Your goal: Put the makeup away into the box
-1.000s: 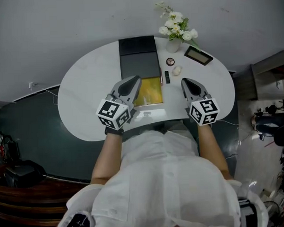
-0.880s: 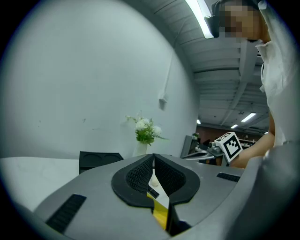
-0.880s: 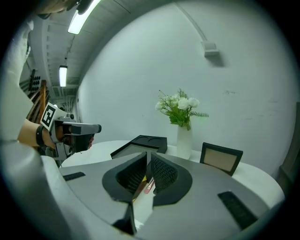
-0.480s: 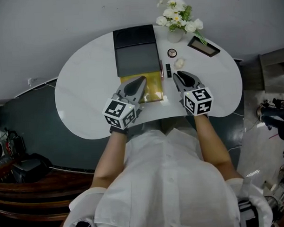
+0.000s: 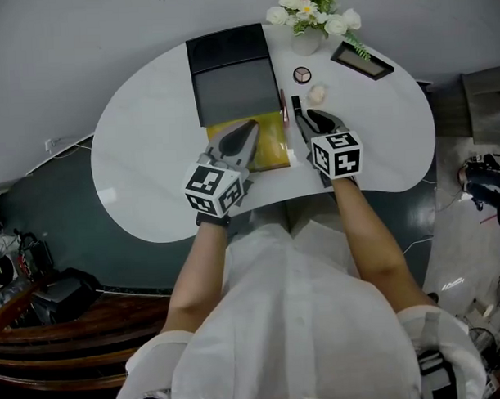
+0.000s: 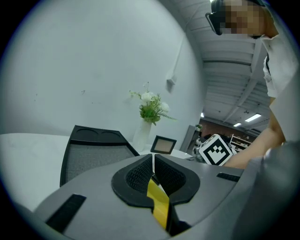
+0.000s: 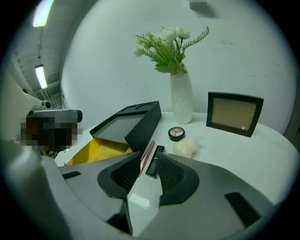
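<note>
Black lipstick (image 7: pixel 155 161) between right tongs (image 7: pixel 148 155) (just opening, ungripped) | left tongs (image 6: pixel 153 159) closed

Bright, even light with soft shadows on the white counter (image 5: pixel 138 170); gripper views bulge fisheye, their corners black.

I count two grippers of mine, the left gripper (image 5: pixel 248 131) and the right gripper (image 5: pixel 306 116), over one white table (image 5: pixel 142 166). On it there is one black box (image 5: pixel 234 85) with a yellow inside, one black lipstick tube (image 7: pixel 154 162), one slim pink pencil (image 7: pixel 148 152), one round eyeshadow compact (image 7: pixel 176 133), one white puff (image 7: pixel 186 147), one vase of flowers (image 7: pixel 181 96) and one picture frame (image 7: pixel 234 112).
</note>
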### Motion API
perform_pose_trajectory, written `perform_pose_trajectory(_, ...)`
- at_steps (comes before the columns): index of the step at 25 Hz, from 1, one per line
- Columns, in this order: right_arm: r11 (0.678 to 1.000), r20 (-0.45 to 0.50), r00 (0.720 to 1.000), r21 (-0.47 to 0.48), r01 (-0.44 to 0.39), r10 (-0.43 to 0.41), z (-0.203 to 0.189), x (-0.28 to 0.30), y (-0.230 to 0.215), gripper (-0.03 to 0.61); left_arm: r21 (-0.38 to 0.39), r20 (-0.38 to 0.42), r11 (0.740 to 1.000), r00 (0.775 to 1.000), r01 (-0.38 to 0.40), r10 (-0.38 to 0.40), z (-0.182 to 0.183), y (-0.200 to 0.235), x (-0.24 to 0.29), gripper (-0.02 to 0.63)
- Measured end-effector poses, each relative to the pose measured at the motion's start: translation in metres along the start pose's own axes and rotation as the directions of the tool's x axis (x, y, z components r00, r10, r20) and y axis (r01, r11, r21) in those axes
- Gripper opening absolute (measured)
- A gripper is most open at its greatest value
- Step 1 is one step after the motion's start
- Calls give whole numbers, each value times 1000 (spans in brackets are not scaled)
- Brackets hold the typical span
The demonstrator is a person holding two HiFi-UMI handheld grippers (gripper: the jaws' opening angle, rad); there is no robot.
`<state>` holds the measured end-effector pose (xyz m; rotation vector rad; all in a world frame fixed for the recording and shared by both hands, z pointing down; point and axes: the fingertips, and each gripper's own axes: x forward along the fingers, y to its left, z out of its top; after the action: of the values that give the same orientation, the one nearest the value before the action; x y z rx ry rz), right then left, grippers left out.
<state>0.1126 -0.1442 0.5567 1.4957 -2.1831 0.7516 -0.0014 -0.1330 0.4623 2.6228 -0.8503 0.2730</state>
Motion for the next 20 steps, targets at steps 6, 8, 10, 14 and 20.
perform_pose_trajectory(6, 999, -84, 996, 18, 33, -31, -16, 20, -4, 106, -11, -9, 1000, 1000, -2, 2, -5, 2, -2, 26)
perform_pose_trajectory(8, 999, -113, 992, 19, 49, -46, -22, 25, -5, 109, -15, -12, 1000, 1000, -5, 5, -7, 3, -3, 26)
perform_pose_trajectory(10, 998, -133, 990, 23, 58, -54, -27, 30, -6, 109, -19, -13, 1000, 1000, -8, 8, -8, 3, -5, 26)
perform_pose_trajectory(14, 997, -163, 984, 22, 70, -65, -34, 35, -8, 107, -25, -16, 1000, 1000, -14, 14, -10, 4, -6, 26)
perform_pose_trajectory(20, 997, -174, 982, 10, 72, -69, -35, 36, -10, 103, -31, -23, 999, 999, -24, 24, -13, 8, -8, 26)
